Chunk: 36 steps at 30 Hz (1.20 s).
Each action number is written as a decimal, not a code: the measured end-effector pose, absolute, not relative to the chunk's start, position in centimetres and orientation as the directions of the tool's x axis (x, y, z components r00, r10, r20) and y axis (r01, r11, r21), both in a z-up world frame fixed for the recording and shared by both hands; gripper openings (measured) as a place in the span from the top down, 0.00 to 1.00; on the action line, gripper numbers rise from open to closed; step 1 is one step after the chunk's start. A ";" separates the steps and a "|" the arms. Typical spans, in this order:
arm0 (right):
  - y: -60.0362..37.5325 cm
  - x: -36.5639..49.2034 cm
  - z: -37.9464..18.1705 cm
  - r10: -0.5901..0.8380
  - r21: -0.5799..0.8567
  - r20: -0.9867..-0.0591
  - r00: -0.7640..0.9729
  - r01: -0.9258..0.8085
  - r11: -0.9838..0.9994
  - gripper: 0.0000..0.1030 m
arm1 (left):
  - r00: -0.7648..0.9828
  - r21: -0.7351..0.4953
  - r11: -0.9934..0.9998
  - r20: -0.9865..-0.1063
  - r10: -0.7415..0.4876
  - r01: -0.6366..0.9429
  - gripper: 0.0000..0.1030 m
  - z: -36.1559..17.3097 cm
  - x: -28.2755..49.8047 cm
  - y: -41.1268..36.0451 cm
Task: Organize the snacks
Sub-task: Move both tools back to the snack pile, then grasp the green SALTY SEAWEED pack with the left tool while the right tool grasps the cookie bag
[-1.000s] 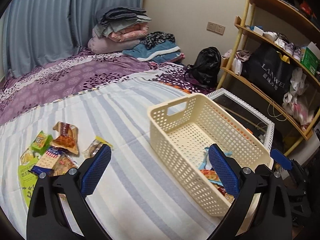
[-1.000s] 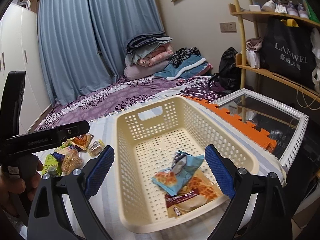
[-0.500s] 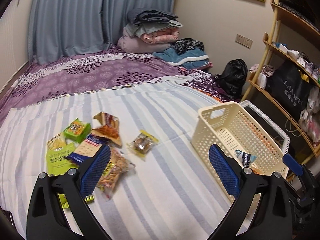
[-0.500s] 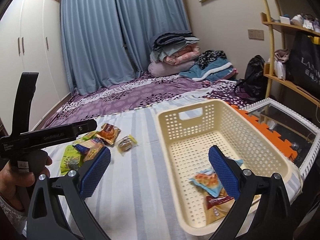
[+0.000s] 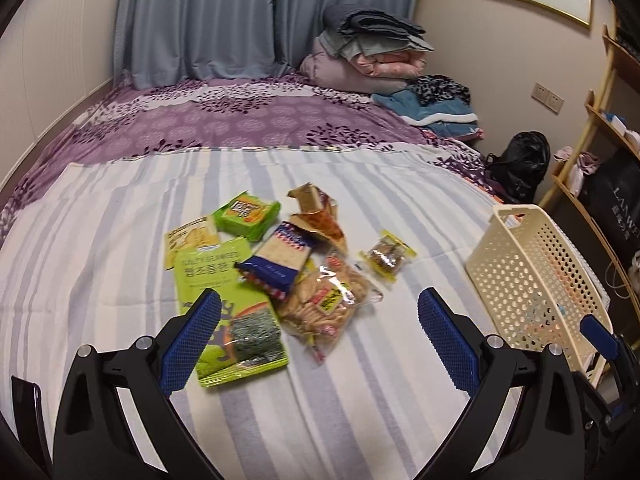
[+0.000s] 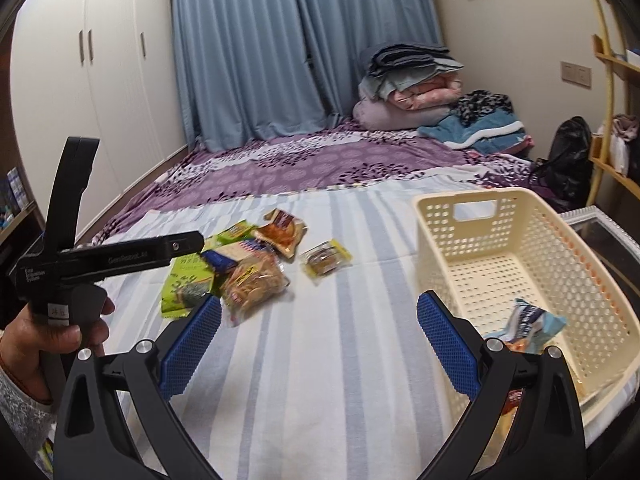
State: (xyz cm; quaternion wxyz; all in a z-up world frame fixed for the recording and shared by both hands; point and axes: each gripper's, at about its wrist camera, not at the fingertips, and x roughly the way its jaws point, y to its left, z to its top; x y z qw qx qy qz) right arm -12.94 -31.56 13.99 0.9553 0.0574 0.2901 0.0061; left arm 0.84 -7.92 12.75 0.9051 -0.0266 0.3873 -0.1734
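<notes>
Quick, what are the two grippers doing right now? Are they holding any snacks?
Left gripper: open, holding nothing.
Right gripper: open, holding nothing.

Snack packets (image 5: 288,272) lie clustered on the bed (image 5: 360,400), left of the basket (image 5: 532,276).

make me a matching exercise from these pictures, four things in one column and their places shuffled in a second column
Things
1. large green seaweed packet
2. small yellow-edged clear wrapper holding a brown snack
3. light blue snack packet
4. stack of folded blankets

Places
A. inside the cream perforated plastic basket
B. at the far end of the bed, by the curtains
C. alone on the striped sheet, between the snack pile and the basket
D. nearest edge of the snack pile

Pairs: 1-D, 2-C, 3-A, 4-B
</notes>
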 end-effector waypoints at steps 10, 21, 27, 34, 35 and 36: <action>-29.0 -11.1 11.3 0.111 0.117 -0.622 0.775 -0.048 0.992 0.05 | 0.633 -0.173 0.968 -0.733 -0.251 0.184 0.03 10.1 2.9 -5.3; -28.4 -9.6 9.6 0.134 0.128 -0.665 0.735 -0.064 0.990 0.05 | 0.580 -0.126 0.986 -0.797 -0.166 0.109 0.03 4.9 6.5 -5.0; -28.4 -8.6 8.9 0.135 0.135 -0.680 0.720 -0.058 0.989 0.05 | 0.560 -0.085 0.992 -0.819 -0.125 0.098 0.03 3.1 8.1 -5.4; -28.1 -7.4 7.9 0.140 0.144 -0.700 0.701 -0.053 0.988 0.05 | 0.545 -0.081 0.995 -0.832 -0.100 0.060 0.03 2.1 8.8 -3.4; -28.1 -7.2 7.7 0.146 0.152 -0.703 0.696 -0.054 0.987 0.05 | 0.545 -0.083 0.995 -0.833 -0.100 0.055 0.03 2.0 8.9 -3.0; -28.0 -7.0 7.6 0.154 0.161 -0.706 0.691 -0.055 0.985 0.05 | 0.544 -0.083 0.995 -0.833 -0.096 0.048 0.03 1.9 9.0 -2.6</action>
